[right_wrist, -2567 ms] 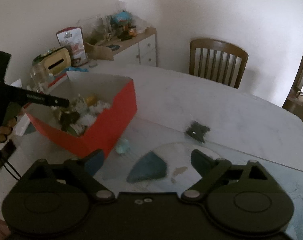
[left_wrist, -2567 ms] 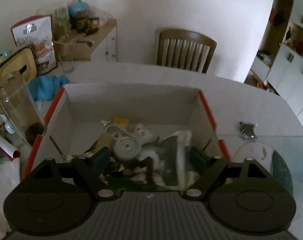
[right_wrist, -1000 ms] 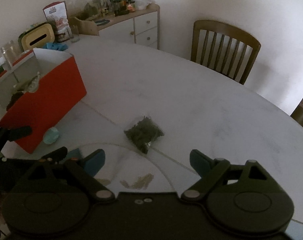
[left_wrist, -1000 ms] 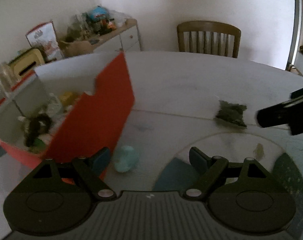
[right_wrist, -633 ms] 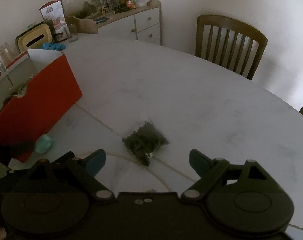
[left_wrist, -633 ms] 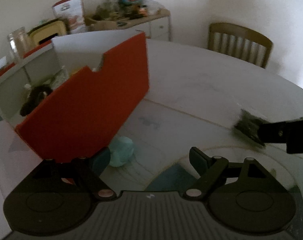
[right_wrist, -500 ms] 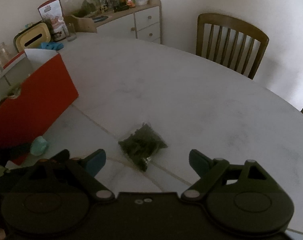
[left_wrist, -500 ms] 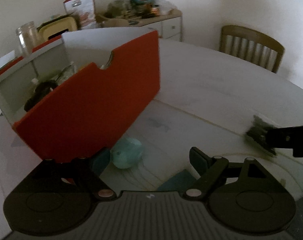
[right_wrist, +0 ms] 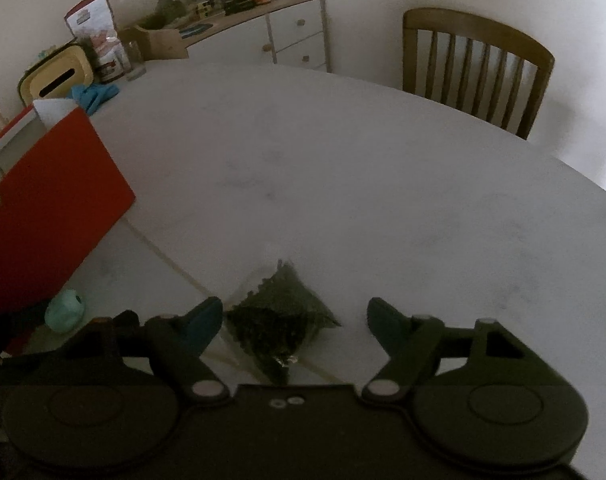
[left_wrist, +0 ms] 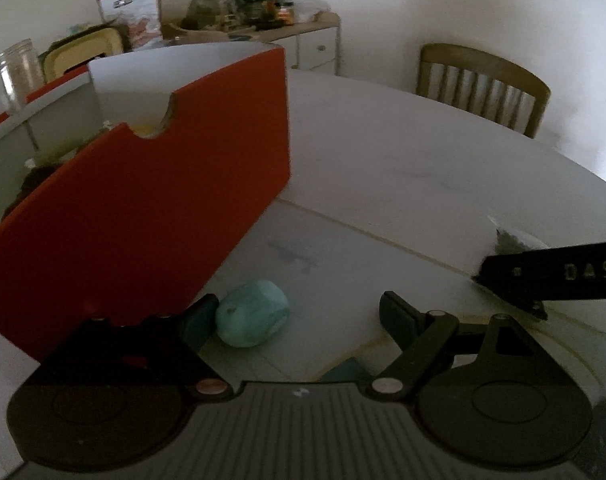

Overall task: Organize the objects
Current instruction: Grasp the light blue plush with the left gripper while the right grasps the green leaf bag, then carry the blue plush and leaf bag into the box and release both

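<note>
Your right claw has dropped over the clear bag of dark green bits, closing; left claw wide beside the teal ball; red cardboard box holds clutter.

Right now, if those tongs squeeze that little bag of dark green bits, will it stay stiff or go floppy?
Probably floppy: the bag looks like thin clear plastic, lying flat and crinkled. Likely light, its loose filling shifting when pinched. The film may be slippery.
</note>
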Tool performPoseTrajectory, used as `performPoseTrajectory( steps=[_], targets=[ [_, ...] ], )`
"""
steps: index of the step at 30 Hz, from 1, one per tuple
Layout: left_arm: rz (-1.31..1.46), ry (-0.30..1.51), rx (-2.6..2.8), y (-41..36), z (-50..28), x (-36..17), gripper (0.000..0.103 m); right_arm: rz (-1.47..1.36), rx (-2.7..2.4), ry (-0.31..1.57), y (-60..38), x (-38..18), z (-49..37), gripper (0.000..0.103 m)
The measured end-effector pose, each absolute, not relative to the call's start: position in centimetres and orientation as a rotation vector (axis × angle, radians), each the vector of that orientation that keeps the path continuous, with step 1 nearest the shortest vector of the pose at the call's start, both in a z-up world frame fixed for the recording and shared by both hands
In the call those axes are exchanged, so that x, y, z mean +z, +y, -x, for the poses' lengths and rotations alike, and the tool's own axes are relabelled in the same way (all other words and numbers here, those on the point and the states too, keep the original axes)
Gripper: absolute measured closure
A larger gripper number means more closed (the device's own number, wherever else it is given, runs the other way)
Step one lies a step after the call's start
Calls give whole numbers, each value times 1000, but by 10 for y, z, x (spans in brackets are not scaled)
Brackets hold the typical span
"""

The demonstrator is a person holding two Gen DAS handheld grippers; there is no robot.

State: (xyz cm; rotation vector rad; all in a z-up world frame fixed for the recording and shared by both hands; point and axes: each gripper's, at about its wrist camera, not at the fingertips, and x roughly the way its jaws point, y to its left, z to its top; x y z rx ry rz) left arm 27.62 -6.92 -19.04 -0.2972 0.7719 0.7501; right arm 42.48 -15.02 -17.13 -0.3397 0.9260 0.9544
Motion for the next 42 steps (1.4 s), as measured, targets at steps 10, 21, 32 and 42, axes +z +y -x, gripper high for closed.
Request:
performPoseTrajectory(
  steps=[10,21,32,42],
  targets=[
    [241,762,636,-74,-273,-188,51,396,994,873,-148,-172,-411,46],
    [229,773,578,-69,-271,-186,67,373,981,857,-160,-166,-399,77],
    [242,804,512,-73,-252,-169,67,268,949,869,-186,-143,-374,79],
    [273,773,427,-74,-228,-129,67,209,925,863,-208,-106,-338,79]
  ],
)
